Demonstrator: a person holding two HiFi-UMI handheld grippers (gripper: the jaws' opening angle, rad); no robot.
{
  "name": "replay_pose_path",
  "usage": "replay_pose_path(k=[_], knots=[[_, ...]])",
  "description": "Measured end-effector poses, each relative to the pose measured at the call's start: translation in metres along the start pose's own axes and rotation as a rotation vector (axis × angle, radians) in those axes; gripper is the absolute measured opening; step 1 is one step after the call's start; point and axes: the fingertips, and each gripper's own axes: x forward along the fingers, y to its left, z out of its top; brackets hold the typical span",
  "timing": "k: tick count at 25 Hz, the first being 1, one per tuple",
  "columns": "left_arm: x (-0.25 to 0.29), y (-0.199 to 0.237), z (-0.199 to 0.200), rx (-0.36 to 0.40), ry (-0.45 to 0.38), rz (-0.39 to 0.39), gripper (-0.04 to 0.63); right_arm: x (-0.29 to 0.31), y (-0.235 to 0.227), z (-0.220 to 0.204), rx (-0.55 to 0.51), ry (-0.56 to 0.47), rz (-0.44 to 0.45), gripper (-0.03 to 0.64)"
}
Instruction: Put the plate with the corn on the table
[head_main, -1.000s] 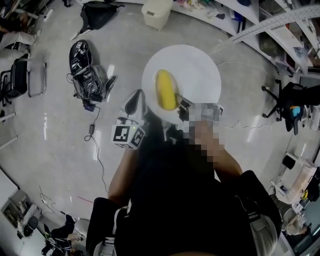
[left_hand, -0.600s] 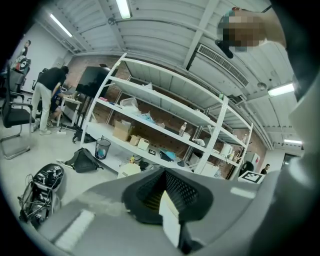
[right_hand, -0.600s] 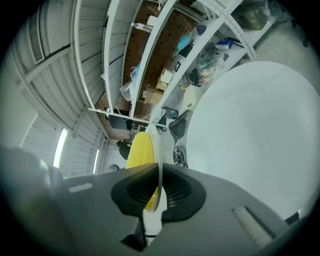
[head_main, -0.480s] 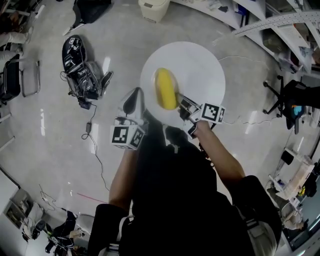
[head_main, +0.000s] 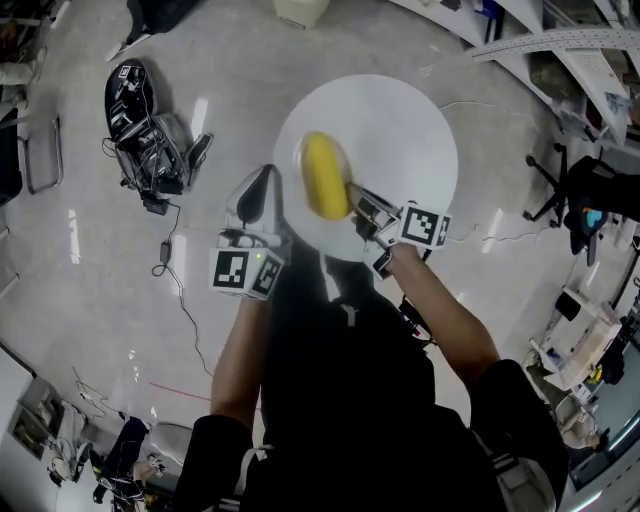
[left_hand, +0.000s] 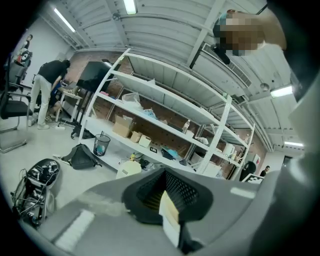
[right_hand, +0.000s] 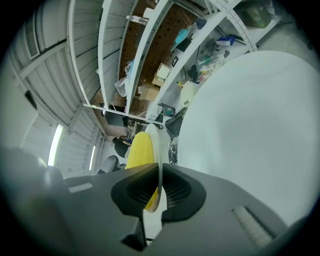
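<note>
A round white plate (head_main: 385, 140) is held up over the floor with a yellow corn cob (head_main: 323, 178) lying on its left part. My right gripper (head_main: 362, 212) is shut on the plate's near rim, right beside the corn. In the right gripper view the plate's edge (right_hand: 159, 165) runs between the jaws of that gripper (right_hand: 157, 194), with the corn (right_hand: 140, 146) on its left and the white underside (right_hand: 250, 130) on its right. My left gripper (head_main: 256, 200) hangs just left of the plate, apart from it. In its own view the left gripper (left_hand: 167, 206) is shut and empty.
Below lies a pale floor with a black bundle of gear and cables (head_main: 145, 125) at the upper left. White shelving (head_main: 560, 45) and a chair base (head_main: 560, 190) stand at the right. The left gripper view shows a long white rack (left_hand: 165, 112), a waste bin (left_hand: 101, 144) and people (left_hand: 49, 85).
The plate with the corn has moved a little forward and up in the head view, still in my right gripper. My left gripper has shifted slightly left beside it.
</note>
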Motion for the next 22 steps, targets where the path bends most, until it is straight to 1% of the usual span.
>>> replay_pose_path(k=[9,14,17,20,22], knots=[[0.024,0.031,-0.027,-0.027,0.035,-0.005,0.003,0.029,-0.028,0.006,-0.011,0.009,-0.015,0.028],[0.032,0.037,-0.034,-0.03,0.036,-0.013,0.002,0.034,-0.048,0.005,-0.004,0.02,-0.07,0.028],[0.035,0.041,-0.039,-0.039,0.037,-0.019,0.002,0.042,-0.052,0.003,0.0,0.015,-0.06,0.028],[0.036,0.042,-0.044,-0.043,0.04,-0.026,0.002,0.046,-0.06,0.001,0.01,0.016,-0.083,0.028],[0.037,0.042,-0.047,-0.046,0.044,-0.029,0.002,0.049,-0.063,0.0,0.019,0.011,-0.08,0.028]])
